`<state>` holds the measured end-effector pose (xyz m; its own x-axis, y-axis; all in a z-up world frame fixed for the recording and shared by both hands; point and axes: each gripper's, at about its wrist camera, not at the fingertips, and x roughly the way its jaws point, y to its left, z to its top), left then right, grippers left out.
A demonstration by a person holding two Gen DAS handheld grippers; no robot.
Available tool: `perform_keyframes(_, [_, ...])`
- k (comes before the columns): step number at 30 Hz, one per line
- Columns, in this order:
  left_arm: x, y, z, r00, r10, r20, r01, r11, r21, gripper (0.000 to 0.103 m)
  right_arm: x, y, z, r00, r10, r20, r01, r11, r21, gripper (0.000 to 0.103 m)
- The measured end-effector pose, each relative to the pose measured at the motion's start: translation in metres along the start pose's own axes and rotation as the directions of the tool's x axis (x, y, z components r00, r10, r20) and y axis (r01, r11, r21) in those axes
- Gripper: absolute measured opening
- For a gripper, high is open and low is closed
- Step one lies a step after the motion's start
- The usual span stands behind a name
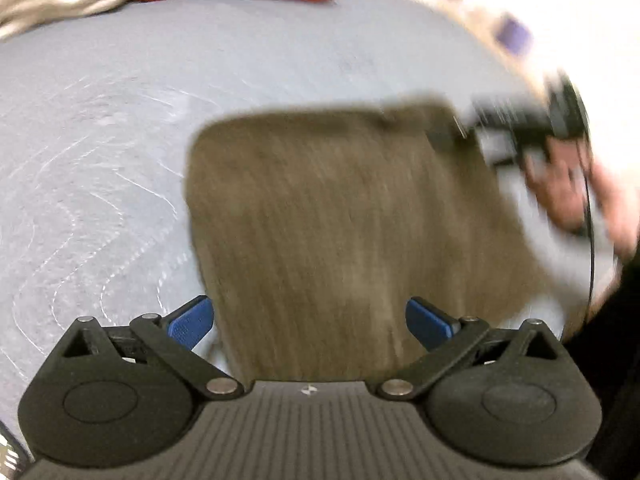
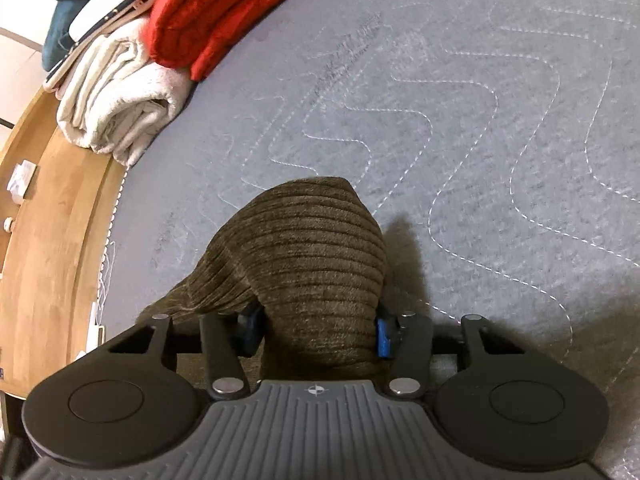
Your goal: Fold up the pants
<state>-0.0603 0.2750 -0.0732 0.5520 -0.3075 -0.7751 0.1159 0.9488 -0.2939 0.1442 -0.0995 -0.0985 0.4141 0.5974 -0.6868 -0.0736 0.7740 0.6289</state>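
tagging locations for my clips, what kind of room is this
Probably a bedroom. The work surface is a grey quilted mattress in a wooden frame, and folded red and cream textiles are stacked along its edge. Brown corduroy pants lie on it.

The left black two-finger gripper [image 1: 310, 322] has its blue-padded fingers [image 1: 190, 322] spread wide apart, gripping nothing. The right black two-finger gripper [image 2: 316, 330] is closed — its blue-padded fingers [image 2: 383, 334] pinch a bunched fold of brown corduroy pants [image 2: 316, 256] from both sides. In the left wrist view, the person's bare right hand [image 1: 560, 188] shows blurred, wrapped around that gripper's handle.
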Motion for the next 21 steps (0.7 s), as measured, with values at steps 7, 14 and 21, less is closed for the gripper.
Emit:
perform_keyframes(7, [0.059,0.026,0.019,0.999,-0.01,-0.048,-0.002,0.969,-0.247,0.102,-0.022,-0.011,-0.042,0.992,-0.041,-0.12,0.029,0.994,-0.105,0.082])
perform_keyframes(14, [0.084,0.017,0.027,0.997,-0.077,-0.022,0.066,0.949,-0.309,0.087,-0.027,0.002,-0.072,0.992,-0.052,-0.113,0.013,0.944,-0.329,0.058])
perform_keyframes(21, [0.081,-0.02,0.06,0.99,-0.105,0.097,0.126,0.961,-0.245,0.047,-0.076,0.019,-0.055,0.996,0.048,0.072,-0.016,0.918,-0.397,0.027])
